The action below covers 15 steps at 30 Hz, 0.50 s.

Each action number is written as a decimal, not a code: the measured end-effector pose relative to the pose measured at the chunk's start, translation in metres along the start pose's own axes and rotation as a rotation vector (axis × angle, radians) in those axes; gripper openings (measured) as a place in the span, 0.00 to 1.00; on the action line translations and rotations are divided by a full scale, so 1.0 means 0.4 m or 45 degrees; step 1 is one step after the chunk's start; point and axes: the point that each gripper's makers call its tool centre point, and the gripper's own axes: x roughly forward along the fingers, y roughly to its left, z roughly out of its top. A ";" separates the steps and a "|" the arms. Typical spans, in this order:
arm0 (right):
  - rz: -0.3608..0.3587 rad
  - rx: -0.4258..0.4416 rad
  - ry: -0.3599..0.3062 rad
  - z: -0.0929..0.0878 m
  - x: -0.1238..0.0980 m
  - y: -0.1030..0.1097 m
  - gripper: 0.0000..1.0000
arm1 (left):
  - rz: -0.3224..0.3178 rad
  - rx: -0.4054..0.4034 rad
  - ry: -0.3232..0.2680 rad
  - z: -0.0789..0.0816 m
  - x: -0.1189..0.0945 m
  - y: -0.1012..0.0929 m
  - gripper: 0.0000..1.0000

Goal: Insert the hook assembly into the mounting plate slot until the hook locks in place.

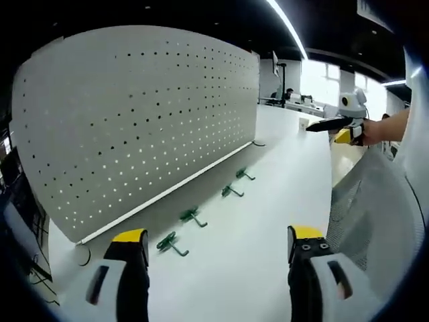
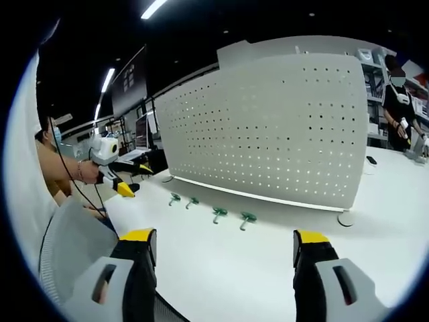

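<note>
White table (image 1: 268,221), pegboard (image 1: 134,121) standing upright on it, four green hooks (image 1: 171,243) in a row along its foot. Left gripper (image 1: 218,258) hovers, jaws spread and empty, nearest hook just ahead-left. Right gripper (image 2: 224,258) likewise gapes empty, hooks (image 2: 248,219) ahead, farther off.

Four green hooks (image 2: 216,213) lie before the upright pegboard (image 2: 268,127).

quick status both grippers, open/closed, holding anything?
Left gripper: open, holding nothing, above the table short of the green hooks.
Right gripper: open, holding nothing, facing the pegboard.
</note>
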 end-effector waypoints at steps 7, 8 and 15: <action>-0.002 -0.011 -0.012 0.007 0.002 -0.001 0.81 | -0.006 0.024 0.055 -0.012 0.011 0.033 0.87; -0.002 -0.012 -0.013 0.007 0.001 -0.002 0.81 | -0.006 0.032 0.061 -0.013 0.013 0.038 0.87; -0.003 -0.001 -0.012 -0.001 -0.001 -0.010 0.81 | -0.033 0.066 0.120 -0.024 0.028 0.059 0.87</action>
